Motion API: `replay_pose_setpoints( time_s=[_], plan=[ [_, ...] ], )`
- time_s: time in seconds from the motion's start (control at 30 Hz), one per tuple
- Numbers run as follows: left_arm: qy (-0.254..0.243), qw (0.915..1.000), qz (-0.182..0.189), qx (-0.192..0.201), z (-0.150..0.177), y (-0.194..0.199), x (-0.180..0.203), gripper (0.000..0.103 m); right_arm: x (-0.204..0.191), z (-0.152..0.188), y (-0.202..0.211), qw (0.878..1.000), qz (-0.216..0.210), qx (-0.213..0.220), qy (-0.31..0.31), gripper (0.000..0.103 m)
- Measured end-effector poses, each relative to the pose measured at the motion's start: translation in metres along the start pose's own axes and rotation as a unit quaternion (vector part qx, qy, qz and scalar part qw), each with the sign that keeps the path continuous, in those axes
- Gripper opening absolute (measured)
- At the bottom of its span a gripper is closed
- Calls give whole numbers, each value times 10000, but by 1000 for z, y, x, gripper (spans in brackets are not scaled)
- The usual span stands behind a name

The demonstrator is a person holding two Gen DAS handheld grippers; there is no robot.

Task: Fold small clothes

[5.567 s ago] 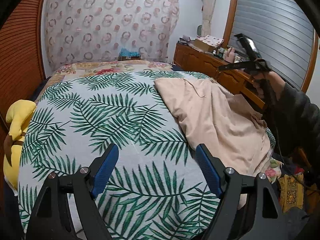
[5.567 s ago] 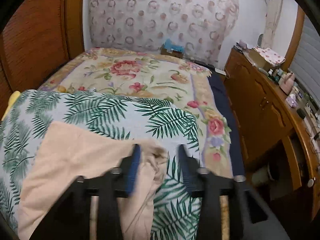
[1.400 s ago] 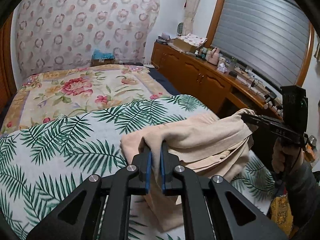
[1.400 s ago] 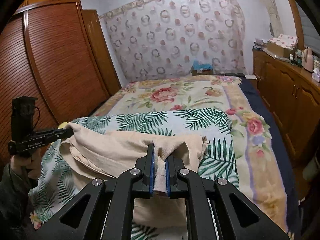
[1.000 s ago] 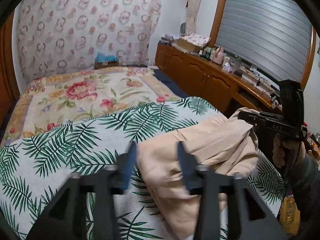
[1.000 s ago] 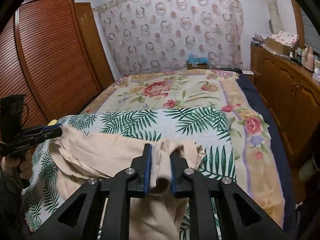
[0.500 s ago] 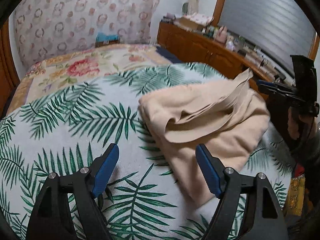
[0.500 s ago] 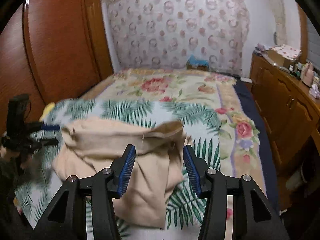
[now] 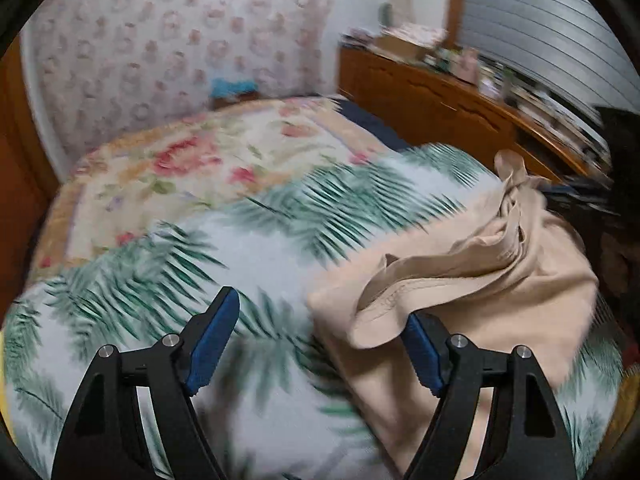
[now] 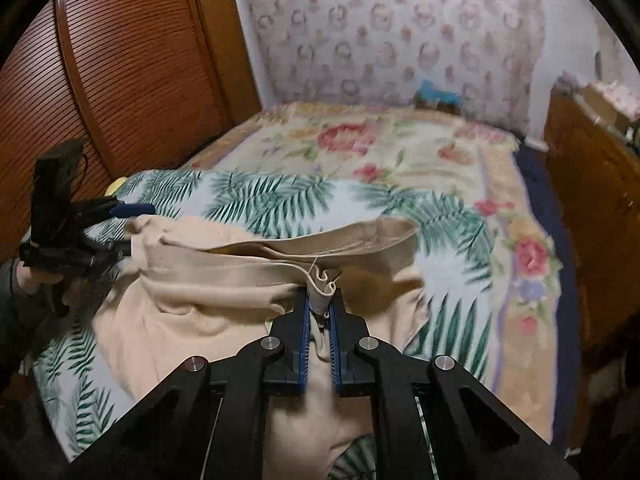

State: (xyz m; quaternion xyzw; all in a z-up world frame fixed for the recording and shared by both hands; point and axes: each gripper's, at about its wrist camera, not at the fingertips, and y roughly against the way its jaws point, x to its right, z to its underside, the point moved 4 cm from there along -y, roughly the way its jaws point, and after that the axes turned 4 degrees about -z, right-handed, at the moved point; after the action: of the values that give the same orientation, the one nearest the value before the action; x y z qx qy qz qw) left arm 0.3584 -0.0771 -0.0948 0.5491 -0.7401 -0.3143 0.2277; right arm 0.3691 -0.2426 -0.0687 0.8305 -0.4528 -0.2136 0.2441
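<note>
Beige garment (image 10: 224,300) edge clamped in just-closed right gripper (image 10: 319,300) jaws; left gripper (image 9: 316,340) jaws apart beside it.

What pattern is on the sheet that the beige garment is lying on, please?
Green palm fronds on a white sheet; the right wrist view shows it sharpest, under the beige garment.
</note>
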Motion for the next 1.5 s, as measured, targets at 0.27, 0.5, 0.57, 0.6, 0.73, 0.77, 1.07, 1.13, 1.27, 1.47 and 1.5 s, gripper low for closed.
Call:
replay_pose_setpoints(
  time_s=[0.27,0.5,0.57,0.6,0.73,0.77,1.07,1.13,1.27,1.47,1.5],
  plan=[
    [309,9982,-426,275,-7,13,-25,79,23,-3,14,9952,801,310,-477,8],
    [155,9998,84,19,22,29,-2,79,11,-3,40,9953,762,200,-555,45],
    [58,9997,239,-84,32,32,10,79,3,2,51,9959,691,135,-565,46],
    [12,9995,305,-114,35,32,15,79,0,4,54,9961,660,92,-570,46],
    [-126,9986,412,-315,48,22,27,79,-6,33,75,9952,570,-147,-777,46],
    [-116,9984,423,-363,51,19,28,79,-7,38,78,9950,536,-186,-826,46],
    [-168,9980,466,-392,52,12,34,81,-13,63,76,9937,409,-726,-749,45],
    [-188,9980,452,-397,52,11,34,82,-11,62,74,9936,357,-805,-712,31],
    [-180,9979,465,-402,51,10,34,82,-12,58,85,9945,487,-844,-383,4],
    [-193,9979,460,-406,50,8,33,83,0,53,102,9957,358,-596,-620,4],
    [-195,9979,458,-406,50,8,34,83,-1,51,103,9961,351,-537,-603,4]
  ],
)
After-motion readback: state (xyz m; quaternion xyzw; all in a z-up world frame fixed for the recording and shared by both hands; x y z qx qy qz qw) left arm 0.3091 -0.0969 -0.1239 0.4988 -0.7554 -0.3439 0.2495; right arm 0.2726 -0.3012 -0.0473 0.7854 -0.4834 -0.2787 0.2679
